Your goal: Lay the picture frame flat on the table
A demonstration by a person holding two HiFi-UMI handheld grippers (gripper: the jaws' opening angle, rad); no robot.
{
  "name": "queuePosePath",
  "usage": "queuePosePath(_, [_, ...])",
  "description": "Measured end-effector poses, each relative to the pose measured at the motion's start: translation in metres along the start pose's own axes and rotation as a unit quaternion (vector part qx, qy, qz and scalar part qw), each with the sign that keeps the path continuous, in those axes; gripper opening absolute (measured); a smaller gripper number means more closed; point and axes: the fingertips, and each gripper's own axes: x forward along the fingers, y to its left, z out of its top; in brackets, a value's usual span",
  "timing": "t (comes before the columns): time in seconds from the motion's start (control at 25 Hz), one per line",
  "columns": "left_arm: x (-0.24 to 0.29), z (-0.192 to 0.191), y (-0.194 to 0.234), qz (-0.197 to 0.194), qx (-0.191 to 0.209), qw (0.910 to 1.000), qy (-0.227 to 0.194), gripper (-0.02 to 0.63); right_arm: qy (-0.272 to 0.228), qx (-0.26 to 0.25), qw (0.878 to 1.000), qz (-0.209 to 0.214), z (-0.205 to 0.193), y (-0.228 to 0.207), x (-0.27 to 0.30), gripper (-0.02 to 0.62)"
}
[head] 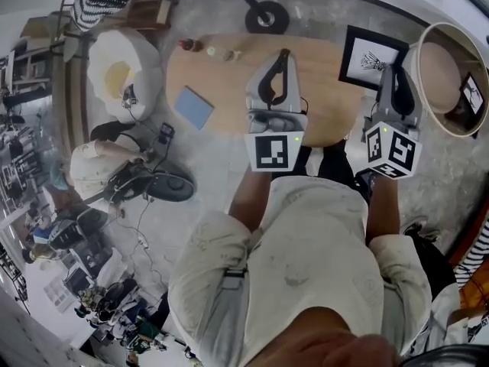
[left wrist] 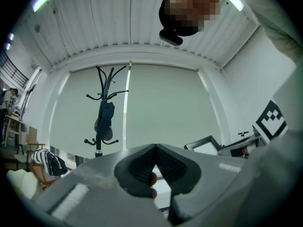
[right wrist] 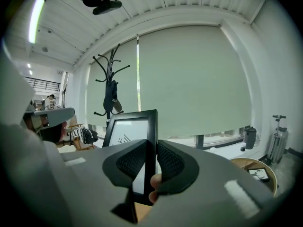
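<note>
The black picture frame [head: 372,58] with a white print stands tilted over the right part of the round wooden table [head: 229,90]. My right gripper [head: 392,73] is shut on the frame's right edge. In the right gripper view the frame [right wrist: 130,131] rises upright, and that gripper [right wrist: 151,143] has the frame's black side bar pinched between its ribbed pads. My left gripper [head: 283,54] hovers over the middle of the table, left of the frame and apart from it. In its own view the left gripper [left wrist: 155,148] has its jaws touching at the tips with nothing between them, and the frame [left wrist: 206,145] shows to the right.
A blue notebook [head: 193,107] lies on the table's left part, with small objects [head: 212,51] along the far edge. A round basket [head: 451,75] holding a small framed picture [head: 471,92] stands right of the table. A coat stand's base [head: 267,15] sits beyond the table.
</note>
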Motion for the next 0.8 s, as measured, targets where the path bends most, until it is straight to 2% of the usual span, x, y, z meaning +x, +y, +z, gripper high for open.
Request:
queuePosePath(0.16, [-0.007,-0.023,0.002,0.004,-0.008,0.9999,0.014,0.005,0.025,0.008,1.0,0.004,-0.03,0.002,0.006,0.074])
queuePosePath(0.32, [-0.014,-0.047,0.005,0.011,-0.035,0.9989,0.028,0.005,0.059,0.015,0.998,0.005,-0.066,0.002,0.015,0.074])
queuePosePath(0.8, [-0.027,-0.105,0.012,0.013,-0.028,0.9983,0.049,0.005,0.194,0.04,0.98,0.009,-0.219,0.012,0.037,0.074])
